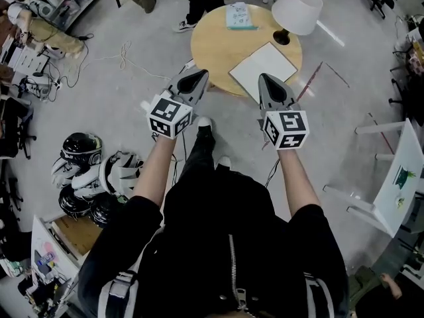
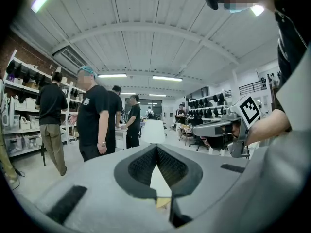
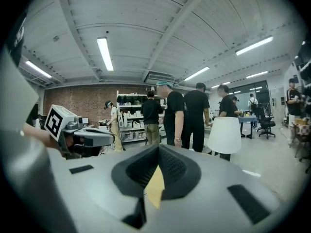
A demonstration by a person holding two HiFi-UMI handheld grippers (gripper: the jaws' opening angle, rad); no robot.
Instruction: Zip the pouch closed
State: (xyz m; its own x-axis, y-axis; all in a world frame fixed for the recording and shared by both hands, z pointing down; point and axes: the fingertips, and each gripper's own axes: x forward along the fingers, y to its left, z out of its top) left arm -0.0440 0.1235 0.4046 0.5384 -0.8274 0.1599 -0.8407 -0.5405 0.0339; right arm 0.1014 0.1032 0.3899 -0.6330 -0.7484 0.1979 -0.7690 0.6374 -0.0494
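Grey left gripper (image 1: pixel 197 77) and grey right gripper (image 1: pixel 266 79): jaws together on both, nothing held. Flat white rectangular pouch (image 1: pixel 273 59) lies on round wooden table (image 1: pixel 212 45), 12 o'clock of right gripper.

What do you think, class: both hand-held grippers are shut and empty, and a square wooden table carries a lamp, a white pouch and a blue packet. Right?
Not quite: the table is round, not square, as the head view shows. The rest holds: left hand-held gripper and right hand-held gripper shut and empty; lamp, white pouch and blue packet on the table.
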